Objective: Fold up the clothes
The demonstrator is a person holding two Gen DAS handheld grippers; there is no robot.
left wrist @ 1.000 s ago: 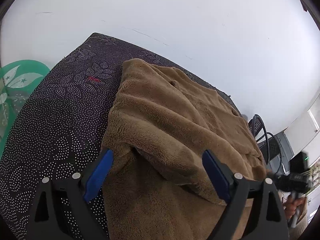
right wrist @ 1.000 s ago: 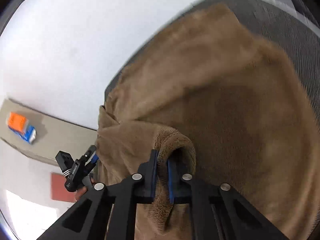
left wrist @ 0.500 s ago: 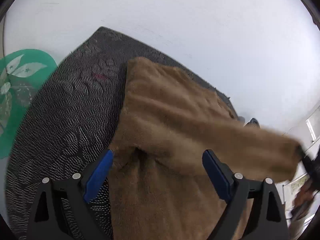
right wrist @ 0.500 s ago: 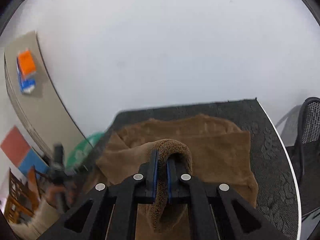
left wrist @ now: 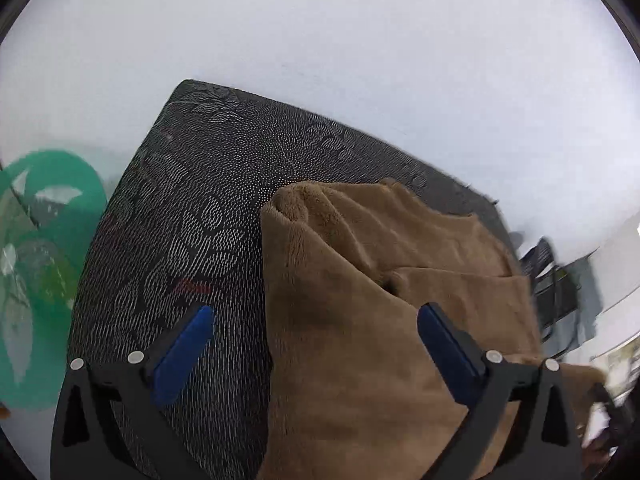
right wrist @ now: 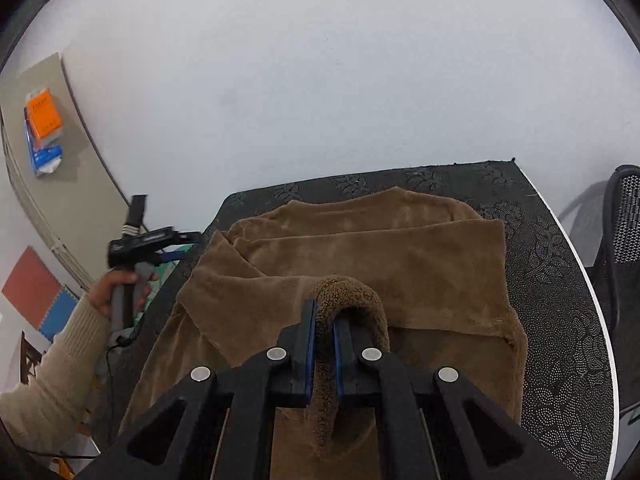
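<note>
The brown fleece garment [right wrist: 360, 248] lay on the dark patterned table [left wrist: 192, 208], its near end cut off below both views; the right gripper [right wrist: 323, 344] pinched a fold of it; the left gripper [left wrist: 312, 344] hung wide, empty, edges blurred.

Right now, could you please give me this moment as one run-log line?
step: fold | right tool: shut on brown fleece garment, fold lifted | left tool: open, empty | surface: dark patterned table

Dark dotted floral tablecloth [right wrist: 560, 280] over table. Green leaf-print object [left wrist: 60, 240] off its left edge. Black mesh chair [right wrist: 624, 240] right. Orange and blue boxes [right wrist: 42, 128] on beige shelf. White wall [right wrist: 320, 80] behind.
</note>
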